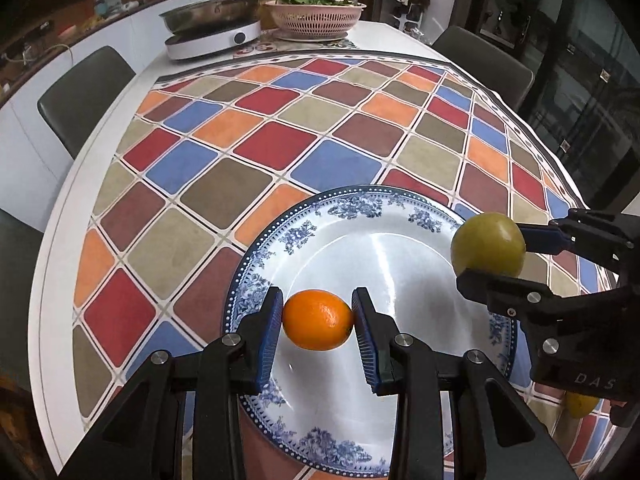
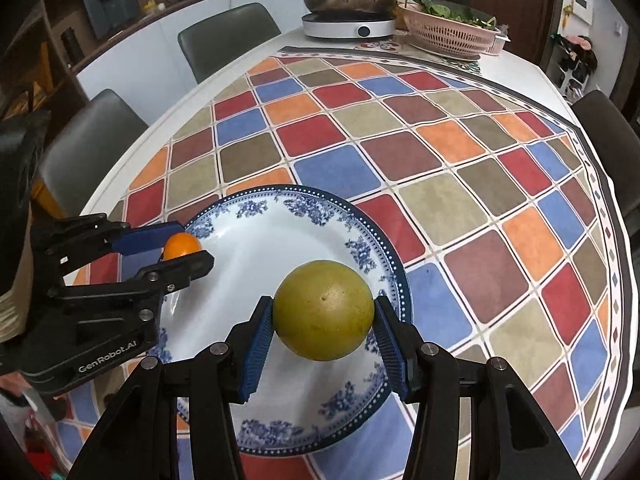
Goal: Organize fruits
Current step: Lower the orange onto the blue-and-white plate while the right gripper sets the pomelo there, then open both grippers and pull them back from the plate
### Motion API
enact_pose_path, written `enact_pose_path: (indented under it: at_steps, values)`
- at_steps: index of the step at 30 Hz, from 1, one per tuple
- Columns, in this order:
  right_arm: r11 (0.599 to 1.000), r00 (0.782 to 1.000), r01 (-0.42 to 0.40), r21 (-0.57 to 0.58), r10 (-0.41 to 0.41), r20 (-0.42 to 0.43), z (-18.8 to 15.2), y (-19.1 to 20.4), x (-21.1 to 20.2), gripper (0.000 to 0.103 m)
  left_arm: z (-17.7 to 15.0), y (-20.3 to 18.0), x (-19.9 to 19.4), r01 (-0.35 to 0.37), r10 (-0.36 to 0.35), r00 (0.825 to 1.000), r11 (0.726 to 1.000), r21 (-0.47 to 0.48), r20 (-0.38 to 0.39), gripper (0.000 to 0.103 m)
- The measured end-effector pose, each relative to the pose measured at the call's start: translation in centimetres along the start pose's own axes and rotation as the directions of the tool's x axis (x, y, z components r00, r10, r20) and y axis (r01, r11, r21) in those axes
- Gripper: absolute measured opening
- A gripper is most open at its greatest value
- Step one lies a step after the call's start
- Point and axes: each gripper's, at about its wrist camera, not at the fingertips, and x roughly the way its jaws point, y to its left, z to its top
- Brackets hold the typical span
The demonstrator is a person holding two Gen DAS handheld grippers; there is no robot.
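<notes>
A white plate with a blue floral rim (image 1: 400, 248) (image 2: 280, 232) lies on the checked tablecloth. My left gripper (image 1: 318, 320) is shut on an orange (image 1: 318, 319), held just over the plate's left part; it also shows in the right wrist view (image 2: 182, 246). My right gripper (image 2: 324, 312) is shut on a yellow-green round fruit (image 2: 324, 310), held over the plate's right rim; it shows in the left wrist view too (image 1: 488, 246). A yellow fruit (image 1: 582, 404) peeks out under the right gripper, mostly hidden.
A colourful checked tablecloth (image 1: 256, 136) covers the white table. At the far end stand an induction cooker with a steel pan (image 1: 216, 24) and a pink basket of greens (image 1: 316, 14). Grey chairs (image 1: 84, 92) (image 2: 228, 36) surround the table.
</notes>
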Motion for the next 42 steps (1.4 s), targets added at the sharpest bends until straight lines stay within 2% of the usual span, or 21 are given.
enact_pose_path:
  at_steps: [3,7,11,14,18,21,28,36,42]
  values:
    - [1.0,1.0,0.005,0.004,-0.004,-0.002,0.2,-0.1,0.3,0.051,0.0,0.1,-0.2,-0.014,0.014,1.0,1.0,-0.002,0.008,0.049]
    - [1.0,1.0,0.0,0.026,0.0,0.005,0.0,-0.4,-0.1,0.051,-0.2,0.0,-1.6,-0.03,0.031,0.999,0.999,-0.009,0.032,0.053]
    - [1.0,0.999,0.022,0.018,-0.023,0.048,-0.4,-0.1,-1.9,0.051,-0.9,-0.6,-4.0,-0.066,0.067,0.996,0.998,-0.015,0.066,0.058]
    - [0.999,0.996,0.029,0.028,-0.031,0.081,-1.0,0.1,-4.0,0.052,-1.6,-1.0,-6.2,-0.059,0.062,0.992,0.998,-0.026,0.106,0.061]
    - [0.999,0.991,0.033,0.028,-0.036,0.129,-2.3,0.8,-6.9,0.052,-2.8,-2.2,-9.4,-0.07,0.073,0.984,0.997,-0.025,0.163,0.065]
    - [0.999,0.984,0.04,0.034,-0.045,0.175,-3.5,1.2,-9.2,0.062,-3.9,-3.1,-11.9,-0.088,0.091,0.973,0.996,-0.023,0.211,0.071]
    - [0.998,0.969,0.054,0.042,-0.063,0.239,-6.5,2.1,-13.3,0.062,-7.1,-5.2,-16.9,-0.126,0.122,0.946,0.992,-0.005,0.3,0.081]
    - [0.998,0.953,0.049,0.034,-0.057,0.298,-10.0,3.6,-17.1,0.062,-10.5,-7.1,-20.8,-0.147,0.136,0.924,0.989,0.004,0.357,0.09]
    - [0.998,0.947,0.056,0.015,-0.058,0.315,-12.5,4.6,-18.7,0.062,-12.6,-8.1,-22.2,-0.152,0.14,0.917,0.988,0.003,0.373,0.093]
